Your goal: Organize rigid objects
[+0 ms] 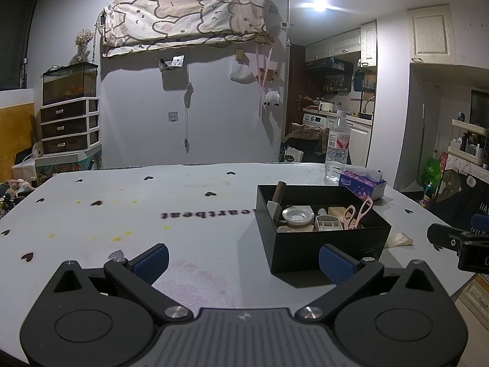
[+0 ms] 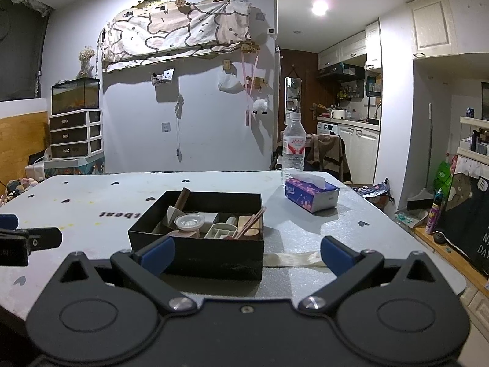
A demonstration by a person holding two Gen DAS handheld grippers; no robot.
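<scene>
The open black rectangular box [image 2: 195, 244] on the grey heart-printed table [image 1: 152, 214] holds a clear round lid [image 2: 189, 221] on a pink jar, pale pink scissors [image 1: 356, 212], a grey divided plastic tray [image 2: 220, 231], a brown-handled tool [image 2: 182, 198] leaning in its far corner, and a tan block. Beyond it stand a clear plastic water bottle [image 2: 294, 146] and a purple tissue box [image 2: 311, 194], and a strip of cream tape [image 2: 293, 258] lies against its right side. The left gripper [image 1: 243, 260] has its jaws spread wide and empty, the box ahead of its right finger; the right gripper [image 2: 247, 255] is likewise spread and empty, with the box just ahead between its fingers, nearer the left.
</scene>
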